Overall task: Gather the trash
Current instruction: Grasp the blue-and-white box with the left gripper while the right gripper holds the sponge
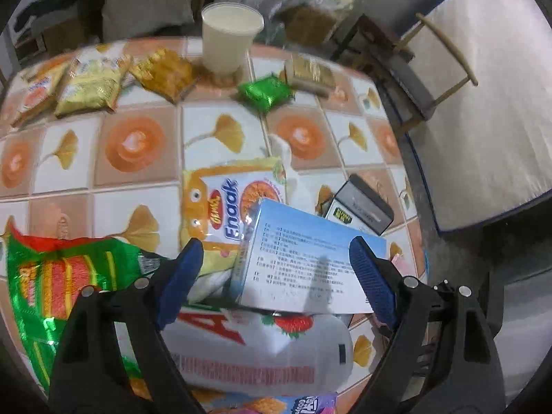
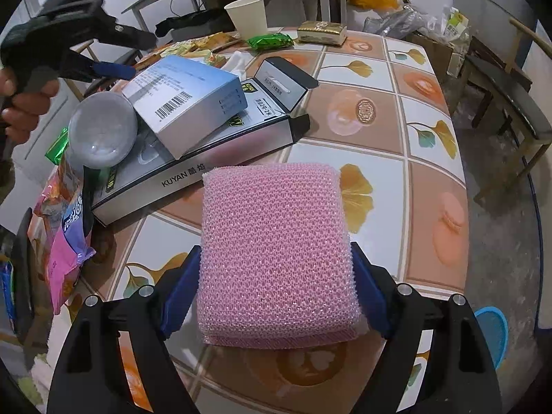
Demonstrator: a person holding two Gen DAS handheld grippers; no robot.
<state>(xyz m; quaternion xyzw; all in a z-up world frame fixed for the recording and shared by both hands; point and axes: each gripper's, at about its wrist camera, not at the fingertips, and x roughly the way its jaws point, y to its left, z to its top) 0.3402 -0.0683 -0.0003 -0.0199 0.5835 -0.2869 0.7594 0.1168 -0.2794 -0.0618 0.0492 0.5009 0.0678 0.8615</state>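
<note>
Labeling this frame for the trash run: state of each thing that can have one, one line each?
left hand-held gripper: open, over the blue box, not gripping.
right hand-held gripper: jaws closing, pink sponge between them.
blue box: closed, tilted on the pile.
black case: lid open.
paper cup: upright.

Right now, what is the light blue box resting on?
The light blue box lies tilted on the long KUYAN box and against a clear bottle. What lies beneath its middle is hidden.
</note>
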